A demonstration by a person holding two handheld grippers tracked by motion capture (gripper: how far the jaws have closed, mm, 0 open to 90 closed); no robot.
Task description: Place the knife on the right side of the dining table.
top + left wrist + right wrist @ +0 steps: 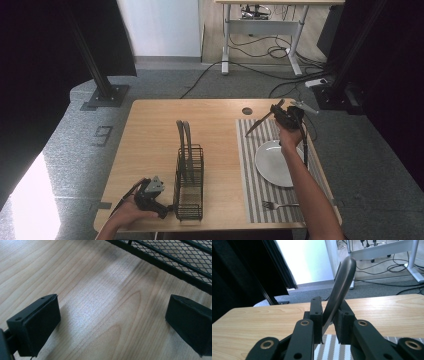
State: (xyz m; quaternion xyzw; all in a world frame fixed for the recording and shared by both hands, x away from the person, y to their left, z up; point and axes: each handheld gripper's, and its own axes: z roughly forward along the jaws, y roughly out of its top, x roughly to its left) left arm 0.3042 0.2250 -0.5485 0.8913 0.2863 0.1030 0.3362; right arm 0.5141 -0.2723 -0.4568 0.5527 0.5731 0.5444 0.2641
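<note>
My right gripper (pixel 276 111) is raised over the far end of a striped placemat (pixel 250 170) and is shut on a dark knife (pixel 257 124). The knife slants down to the left from the jaws. In the right gripper view the knife (pixel 340 282) rises between the closed jaws of the right gripper (pixel 329 302). A white plate (pixel 275 162) lies on the mat, with a fork (pixel 277 205) near the mat's front edge. My left gripper (pixel 165 210) rests at the table's front, just left of a black wire rack (pixel 190 175). The left gripper (pixel 112 315) is open over bare wood, with the rack (pixel 175 255) beyond it.
Two thin grey curved pieces (pixel 184 137) stand up in the rack's far end. The wooden table (pixel 150 130) has a round cable hole (pixel 247 111) near its far edge. Black stands, cables and a desk frame lie on the floor beyond.
</note>
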